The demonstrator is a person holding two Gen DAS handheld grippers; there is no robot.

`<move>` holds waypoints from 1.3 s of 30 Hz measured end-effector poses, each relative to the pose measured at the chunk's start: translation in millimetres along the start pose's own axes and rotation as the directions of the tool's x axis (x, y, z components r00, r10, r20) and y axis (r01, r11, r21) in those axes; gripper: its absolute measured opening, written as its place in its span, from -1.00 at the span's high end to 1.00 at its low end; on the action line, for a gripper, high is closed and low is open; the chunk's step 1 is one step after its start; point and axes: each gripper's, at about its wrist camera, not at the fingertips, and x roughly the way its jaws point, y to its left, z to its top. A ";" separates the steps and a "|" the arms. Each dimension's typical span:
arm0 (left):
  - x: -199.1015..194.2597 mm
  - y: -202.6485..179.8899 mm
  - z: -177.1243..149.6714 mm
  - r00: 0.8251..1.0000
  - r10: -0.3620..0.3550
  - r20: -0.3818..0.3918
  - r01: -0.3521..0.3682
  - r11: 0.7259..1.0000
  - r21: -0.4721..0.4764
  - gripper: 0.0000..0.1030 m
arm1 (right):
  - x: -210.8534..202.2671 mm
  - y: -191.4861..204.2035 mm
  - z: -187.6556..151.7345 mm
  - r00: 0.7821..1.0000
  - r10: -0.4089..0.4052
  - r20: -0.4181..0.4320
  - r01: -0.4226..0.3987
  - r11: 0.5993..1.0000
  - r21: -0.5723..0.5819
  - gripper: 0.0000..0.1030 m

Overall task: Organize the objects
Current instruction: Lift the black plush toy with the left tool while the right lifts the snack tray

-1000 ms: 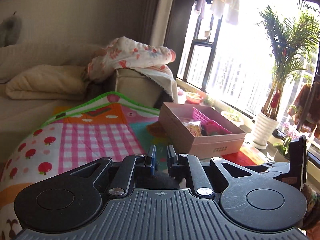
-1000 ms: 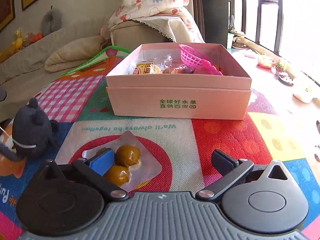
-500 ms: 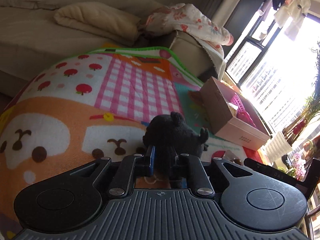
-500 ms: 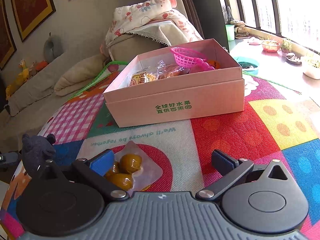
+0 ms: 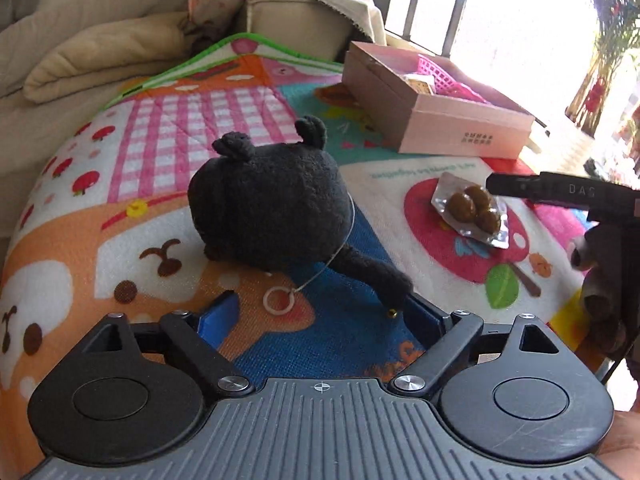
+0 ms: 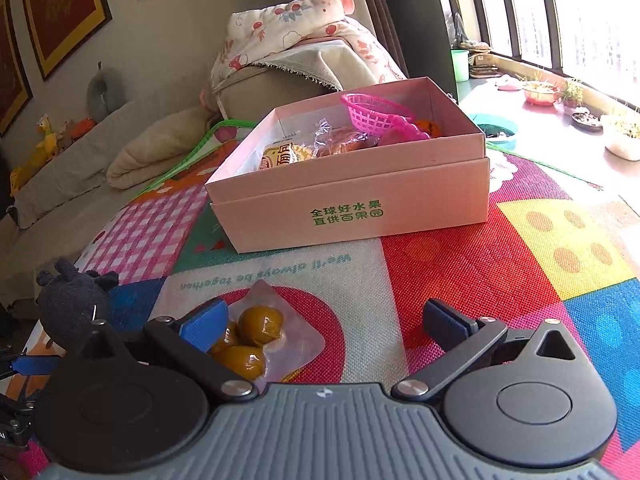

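Observation:
A black plush toy [image 5: 268, 204] lies on the colourful play mat [image 5: 168, 136], just ahead of my open, empty left gripper [image 5: 324, 312]; its tail reaches the right finger and its white ring lies between the fingers. A clear packet of brown balls [image 5: 472, 208] lies to the right. In the right wrist view that packet [image 6: 256, 344] sits by the left finger of my open, empty right gripper [image 6: 324, 320]. The plush [image 6: 74, 304] is at far left. An open pink box [image 6: 352, 200] holding snacks and a pink basket [image 6: 376, 114] stands beyond.
The mat [image 6: 480, 264] is bordered by a beige sofa with cushions [image 6: 152, 148] and a flowered blanket [image 6: 296, 28] behind the box. A sunlit window ledge with small pots [image 6: 540, 92] runs along the right. The right gripper body [image 5: 560, 192] shows at right in the left view.
My left gripper has opened and tilted down toward the plush, which now lies in front of the fingers. The right gripper has barely moved and stays open by the packet.

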 end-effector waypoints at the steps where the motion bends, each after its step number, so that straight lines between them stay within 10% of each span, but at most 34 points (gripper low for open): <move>1: -2.5 6.6 4.1 0.998 -0.055 0.028 0.057 0.995 -0.085 -0.70 | 0.1 0.3 0.1 1.000 0.000 0.000 0.000 1.000 0.000 -1.00; 6: -3.9 22.6 29.5 0.979 -0.102 0.174 0.155 0.934 -0.322 -0.70 | -0.1 0.1 0.1 1.000 0.000 -0.001 0.000 1.000 -0.001 -1.00; 17: 52.1 26.4 96.3 0.969 0.138 0.203 -0.087 0.966 -0.244 -0.70 | 6.3 15.4 -2.1 0.997 -0.069 -0.026 0.067 0.994 -0.089 -1.00; 28: 48.2 -0.5 78.2 0.984 0.006 0.177 -0.007 1.000 0.003 -0.43 | 3.3 22.3 2.9 0.991 0.075 -0.108 -0.099 0.968 -0.231 -1.00; 39: 38.2 -18.2 60.5 0.984 -0.015 0.176 -0.001 0.996 0.090 -0.44 | 22.9 62.8 1.1 0.985 0.026 -0.170 -0.097 0.900 -0.425 -0.92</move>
